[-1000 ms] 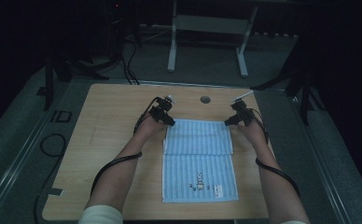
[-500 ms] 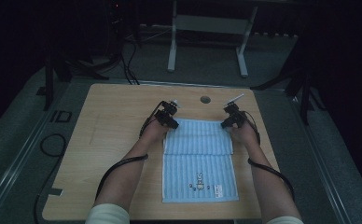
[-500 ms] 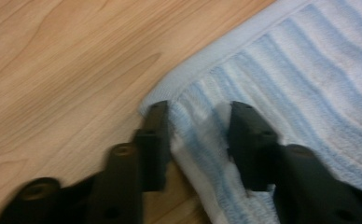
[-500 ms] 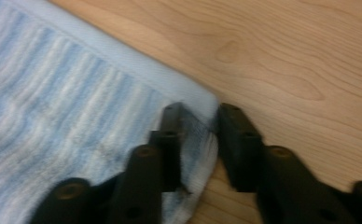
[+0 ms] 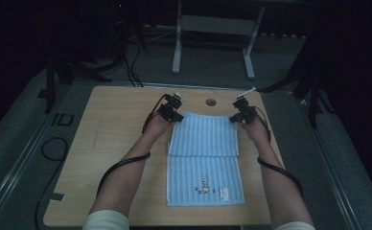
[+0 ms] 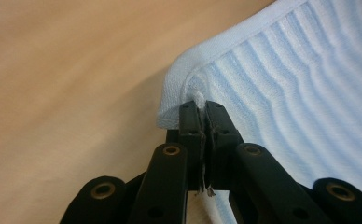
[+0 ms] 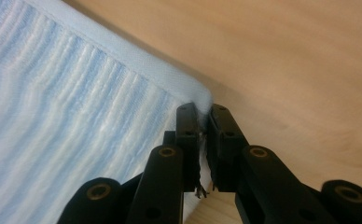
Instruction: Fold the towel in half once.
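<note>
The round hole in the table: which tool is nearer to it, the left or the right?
Right, slightly. The right tool, shut on the towel's far right corner, sits just right of the hole; the left tool, shut on the far left corner, lies a little farther away on its left.

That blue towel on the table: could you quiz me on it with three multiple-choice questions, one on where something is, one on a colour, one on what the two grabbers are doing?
1. Where on the towel is the small rabbit picture?
A. near the person's edge
B. at the far edge
C. under a gripper

2. What colour is the towel?
A. red
B. light blue with stripes
C. plain black

3. What are the left gripper and right gripper doing?
A. both wide open above the table
B. each shut on a far corner of the towel
C. holding a cup

Answers: 1 A, the high view shows it low on the near half. 2 B, pale blue ribbed cloth. 3 B, each gripper view shows cloth pinched between the jaws.
</note>
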A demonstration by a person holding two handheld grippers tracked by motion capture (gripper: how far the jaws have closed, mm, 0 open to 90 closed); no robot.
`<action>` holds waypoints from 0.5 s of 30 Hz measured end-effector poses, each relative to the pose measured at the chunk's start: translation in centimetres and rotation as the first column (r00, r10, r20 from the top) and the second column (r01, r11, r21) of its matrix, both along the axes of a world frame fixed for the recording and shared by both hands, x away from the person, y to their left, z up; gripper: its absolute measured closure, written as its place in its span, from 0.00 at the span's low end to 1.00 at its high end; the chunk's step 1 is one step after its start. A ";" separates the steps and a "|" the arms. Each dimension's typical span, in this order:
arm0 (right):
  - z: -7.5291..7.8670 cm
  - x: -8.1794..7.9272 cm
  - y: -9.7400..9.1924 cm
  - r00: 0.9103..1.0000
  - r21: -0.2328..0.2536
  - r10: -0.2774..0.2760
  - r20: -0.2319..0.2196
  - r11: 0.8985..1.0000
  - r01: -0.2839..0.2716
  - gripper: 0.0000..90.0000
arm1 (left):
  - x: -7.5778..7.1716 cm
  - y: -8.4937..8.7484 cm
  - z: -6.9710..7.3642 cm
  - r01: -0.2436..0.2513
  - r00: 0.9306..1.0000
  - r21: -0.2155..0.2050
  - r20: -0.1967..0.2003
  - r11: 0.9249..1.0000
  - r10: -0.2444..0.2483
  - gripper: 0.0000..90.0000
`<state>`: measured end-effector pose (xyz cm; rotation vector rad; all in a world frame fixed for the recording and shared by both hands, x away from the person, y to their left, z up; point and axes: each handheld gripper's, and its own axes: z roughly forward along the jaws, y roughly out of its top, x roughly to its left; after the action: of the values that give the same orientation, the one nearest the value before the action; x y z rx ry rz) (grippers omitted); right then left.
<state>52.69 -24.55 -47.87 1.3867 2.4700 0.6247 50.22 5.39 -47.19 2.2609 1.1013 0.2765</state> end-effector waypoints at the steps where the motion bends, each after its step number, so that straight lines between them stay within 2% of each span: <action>1: 0.8 0.0 0.0 1.000 0.004 -0.001 0.014 1.000 0.001 0.93 | -0.1 0.2 0.8 0.006 1.000 -0.003 0.011 1.000 -0.006 0.96; 2: 1.5 0.1 -0.1 1.000 0.013 0.002 0.026 1.000 -0.002 0.92 | -0.2 0.4 1.7 0.004 0.999 0.005 0.035 1.000 -0.004 0.96; 5: 4.0 0.2 0.1 0.997 0.029 0.003 0.074 1.000 -0.005 0.92 | -0.4 1.1 4.3 -0.007 0.996 -0.007 0.089 1.000 0.007 0.96; 8: 6.4 0.2 0.8 0.993 0.019 0.023 0.113 0.999 -0.026 0.92 | -0.6 1.8 6.7 -0.023 0.991 -0.024 0.135 0.999 0.026 0.96; 12: 10.1 0.0 1.3 0.982 0.028 0.042 0.183 0.998 -0.048 0.92 | -1.1 2.8 9.5 -0.032 0.980 -0.035 0.193 0.999 0.038 0.96; 15: 12.6 -0.6 1.4 0.971 0.042 0.060 0.230 0.996 -0.072 0.92 | -2.0 3.3 10.5 -0.029 0.973 -0.042 0.227 0.999 0.038 0.96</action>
<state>52.07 -23.19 -35.31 1.1789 2.3389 0.8179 48.22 8.72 -36.65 2.1167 1.0155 0.5114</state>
